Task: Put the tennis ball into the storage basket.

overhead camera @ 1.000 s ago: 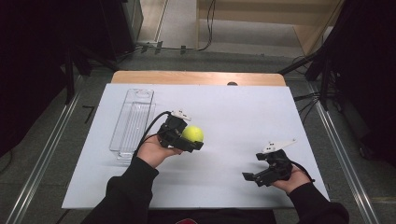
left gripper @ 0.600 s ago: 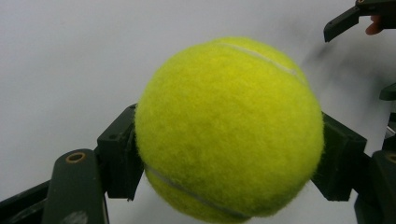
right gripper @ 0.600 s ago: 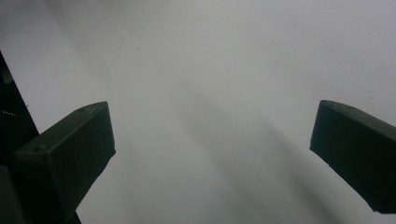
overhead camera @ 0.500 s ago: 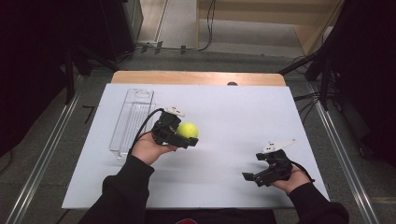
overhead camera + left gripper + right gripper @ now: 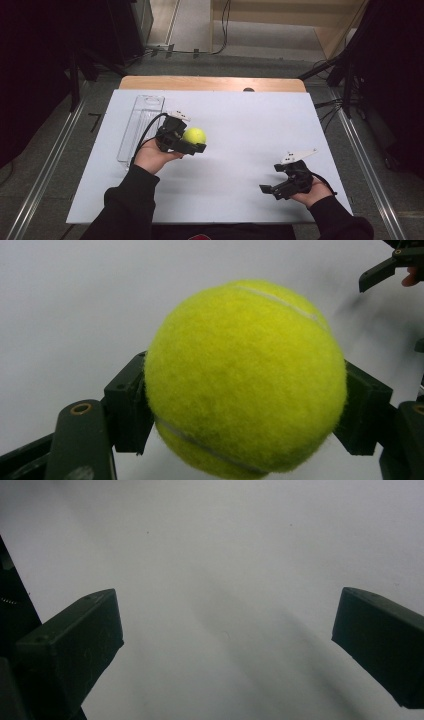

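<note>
Currently the left tongs point(image 5: 192, 141) have a yellow tennis ball point(image 5: 194, 135) clamped between their two black jaws. In the left gripper view the ball point(image 5: 245, 377) bulges well past both jaws, one jaw pressed into each side of it, a white seam curving across the top and another low on the front. The felt looks clean and fuzzy.

From the high view, ball and left tongs sit over the left-centre part of the white worktop point(image 5: 240, 120), held in the person's left hand point(image 5: 152, 156), dark sleeve reaching in from the bottom edge. Cannot tell whether the ball touches the worktop or is held just above it.

Just beside the left tongs, on their left, lies a long clear plastic tray point(image 5: 140, 125), set lengthwise away from the person. A black cable loops from the left tongs across the tray's near end.

The right tongs point(image 5: 272, 190) are well apart from the ball, near the front right of the worktop, in the right hand point(image 5: 315, 192). Jaws spread wide with nothing between them; the right gripper view point(image 5: 227, 645) has bare white surface and soft shadow in the gap. A grey three-cornered plate point(image 5: 299, 155) rides on top.
</note>
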The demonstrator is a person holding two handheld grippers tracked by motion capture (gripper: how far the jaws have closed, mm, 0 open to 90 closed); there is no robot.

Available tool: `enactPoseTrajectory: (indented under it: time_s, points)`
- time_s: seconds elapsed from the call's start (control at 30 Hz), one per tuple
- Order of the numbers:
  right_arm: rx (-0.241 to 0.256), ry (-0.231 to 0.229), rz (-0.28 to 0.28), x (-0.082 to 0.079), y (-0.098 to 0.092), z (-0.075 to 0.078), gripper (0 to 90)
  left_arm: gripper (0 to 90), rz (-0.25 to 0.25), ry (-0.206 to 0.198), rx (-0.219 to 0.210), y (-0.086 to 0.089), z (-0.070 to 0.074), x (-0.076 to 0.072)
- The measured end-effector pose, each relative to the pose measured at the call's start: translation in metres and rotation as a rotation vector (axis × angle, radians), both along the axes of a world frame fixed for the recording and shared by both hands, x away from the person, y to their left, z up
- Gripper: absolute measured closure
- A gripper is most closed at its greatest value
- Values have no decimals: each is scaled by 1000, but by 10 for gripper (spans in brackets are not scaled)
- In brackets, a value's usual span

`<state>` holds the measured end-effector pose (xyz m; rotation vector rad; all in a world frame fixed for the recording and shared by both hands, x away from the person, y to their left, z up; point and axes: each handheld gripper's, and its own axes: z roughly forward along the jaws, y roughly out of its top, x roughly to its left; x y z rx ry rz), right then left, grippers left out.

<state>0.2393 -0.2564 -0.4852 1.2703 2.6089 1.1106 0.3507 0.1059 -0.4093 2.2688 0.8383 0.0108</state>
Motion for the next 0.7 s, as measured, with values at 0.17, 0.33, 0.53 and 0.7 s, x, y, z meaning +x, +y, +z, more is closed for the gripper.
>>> enactPoseTrajectory:
  time_s: [0.17, 0.33, 0.53, 0.7]
  points:
    - [-2, 0, 2, 0, 0, 0, 0, 256, 14, 1, -7, 5, 1, 2]
    - [-2, -1, 2, 0, 0, 0, 0, 256, 30, 1, -9, 9, 2, 4]
    - [-2, 0, 2, 0, 0, 0, 0, 256, 47, 2, -11, 15, 3, 6]
    - [-2, -1, 1, 0, 0, 0, 0, 256, 61, -2, -10, 20, 4, 8]
